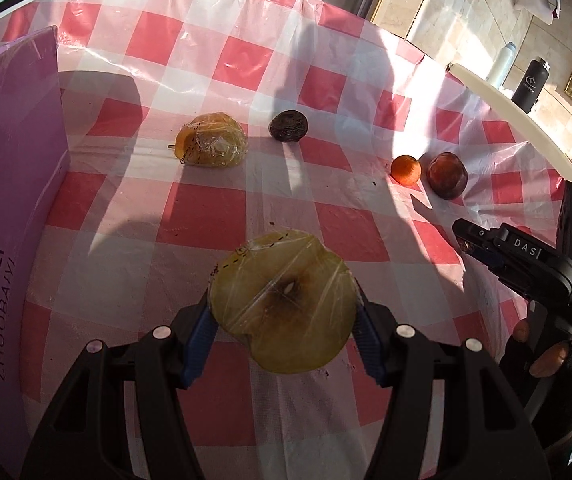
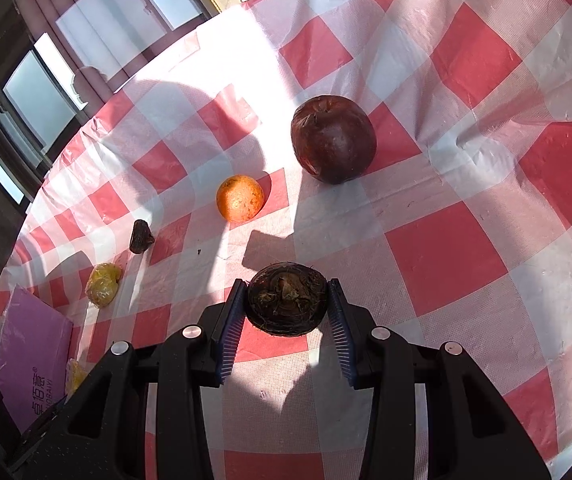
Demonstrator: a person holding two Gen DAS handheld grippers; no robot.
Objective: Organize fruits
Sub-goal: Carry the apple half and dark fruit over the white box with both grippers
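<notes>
My left gripper (image 1: 284, 312) is shut on a plastic-wrapped yellow-green apple half (image 1: 284, 300), held above the checked cloth. My right gripper (image 2: 288, 300) is shut on a dark brown hairy round fruit (image 2: 286, 298); the right gripper also shows in the left wrist view (image 1: 466, 242) at the right. On the cloth lie a second wrapped yellow fruit (image 1: 212, 145) (image 2: 103, 283), a small dark wrinkled fruit (image 1: 288, 125) (image 2: 141, 237), a small orange (image 1: 406, 169) (image 2: 240, 197) and a dark red apple (image 1: 448, 175) (image 2: 333, 138).
A purple box (image 1: 10, 184) (image 2: 32, 356) stands at the left edge of the table. The red and white checked tablecloth (image 1: 206, 220) covers a round table. Two bottles (image 1: 530, 84) stand beyond the table's far right rim.
</notes>
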